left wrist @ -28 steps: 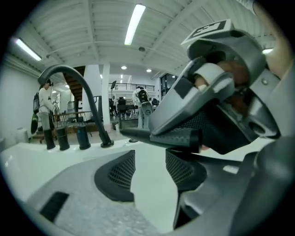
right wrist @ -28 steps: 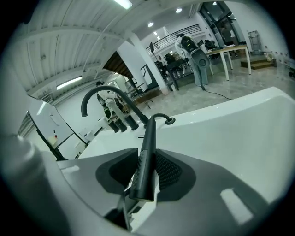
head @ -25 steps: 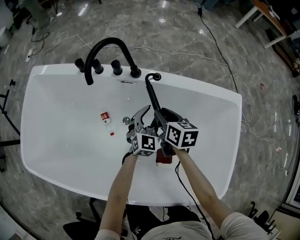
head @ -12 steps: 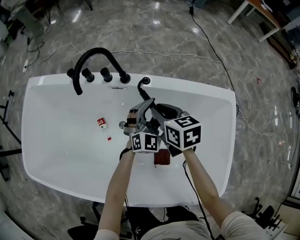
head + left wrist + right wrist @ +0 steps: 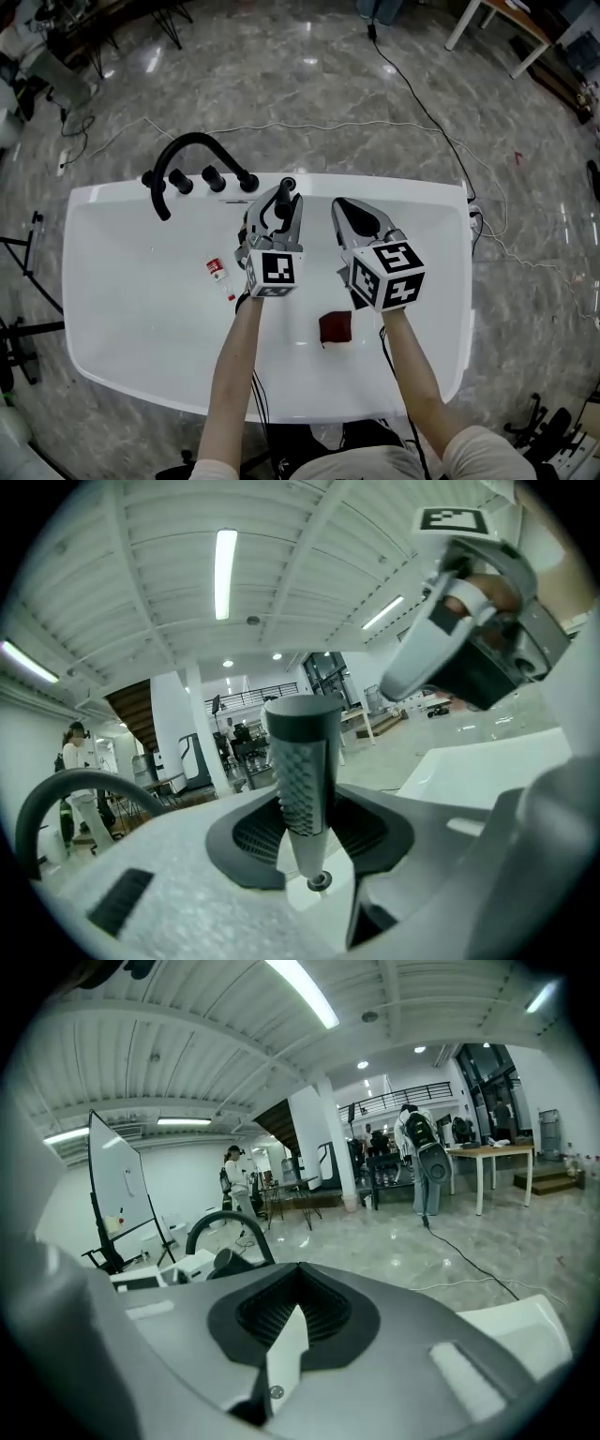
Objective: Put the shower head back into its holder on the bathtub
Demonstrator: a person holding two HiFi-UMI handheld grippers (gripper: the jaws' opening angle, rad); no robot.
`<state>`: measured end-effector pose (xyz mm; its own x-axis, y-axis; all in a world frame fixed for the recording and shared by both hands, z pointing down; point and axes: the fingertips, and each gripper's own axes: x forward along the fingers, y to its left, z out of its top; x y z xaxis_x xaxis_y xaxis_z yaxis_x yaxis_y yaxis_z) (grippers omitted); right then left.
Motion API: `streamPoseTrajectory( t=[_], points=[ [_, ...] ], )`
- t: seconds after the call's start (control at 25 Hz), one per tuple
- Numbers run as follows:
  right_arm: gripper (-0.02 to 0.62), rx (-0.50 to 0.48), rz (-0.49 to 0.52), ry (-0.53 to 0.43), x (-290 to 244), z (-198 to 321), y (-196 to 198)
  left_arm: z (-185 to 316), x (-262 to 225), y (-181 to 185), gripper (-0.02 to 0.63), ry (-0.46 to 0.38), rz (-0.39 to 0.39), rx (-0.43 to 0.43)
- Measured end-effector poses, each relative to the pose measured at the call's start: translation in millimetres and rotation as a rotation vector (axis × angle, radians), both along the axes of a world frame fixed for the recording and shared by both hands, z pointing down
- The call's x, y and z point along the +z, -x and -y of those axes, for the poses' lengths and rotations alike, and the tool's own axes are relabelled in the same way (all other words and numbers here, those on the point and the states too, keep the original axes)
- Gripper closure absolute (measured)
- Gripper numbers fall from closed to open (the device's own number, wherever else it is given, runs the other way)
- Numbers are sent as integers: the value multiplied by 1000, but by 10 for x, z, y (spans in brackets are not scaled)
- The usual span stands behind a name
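over the white bathtub (image 5: 131, 319) both hands now sit higher and nearer the back rim than a second ago, when they were crowded together low in the middle of the basin. the black faucet (image 5: 202, 136) arches over the rim's left part, as before. the left gripper (image 5: 281, 202) is just right of the faucet's knobs; its jaws have just been closing and now clamp the shower head (image 5: 300, 771), whose ribbed grey handle stands upright between the pads in the left gripper view. earlier it lay slanting across the tub under both tools; now it is lifted off the tub floor and held by the left one alone. the right gripper (image 5: 339, 204) has let go and drawn off to the right, apart from the left; its jaws have just been closing and are pressed together with nothing between them. a dark red thing (image 5: 336, 328), half covered by the hands before, lies bare on the tub floor, and a small red-and-white bottle (image 5: 217, 270) lies left of the left gripper.
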<state>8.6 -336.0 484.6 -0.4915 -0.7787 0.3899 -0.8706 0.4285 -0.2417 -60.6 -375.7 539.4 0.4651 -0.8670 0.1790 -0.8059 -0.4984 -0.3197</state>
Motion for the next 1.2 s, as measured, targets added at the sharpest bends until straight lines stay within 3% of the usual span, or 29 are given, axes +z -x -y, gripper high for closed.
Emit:
streamPoseTrajectory(
  t=[0.2, 0.4, 0.68, 0.76, 0.88, 1.2],
  points=[
    [588, 0, -9, 41, 226, -30, -147, 497, 24, -87, 469, 44, -30, 3],
    [588, 26, -2, 92, 562, -44, -402, 783, 498, -145, 469, 129, -64, -30],
    [588, 49, 12, 151, 917, -96, -533, 1004, 630, -35, 471, 145, -163, -65],
    [588, 48, 28, 153, 926, -126, -467, 1012, 623, 9, 384, 167, -211, -58],
    [578, 19, 44, 136, 826, -143, -300, 989, 501, 79, 291, 162, -254, -50],
    [566, -8, 79, 44, 186, -232, -11, 559, -506, 306, 287, 28, -348, -74]
  ],
)
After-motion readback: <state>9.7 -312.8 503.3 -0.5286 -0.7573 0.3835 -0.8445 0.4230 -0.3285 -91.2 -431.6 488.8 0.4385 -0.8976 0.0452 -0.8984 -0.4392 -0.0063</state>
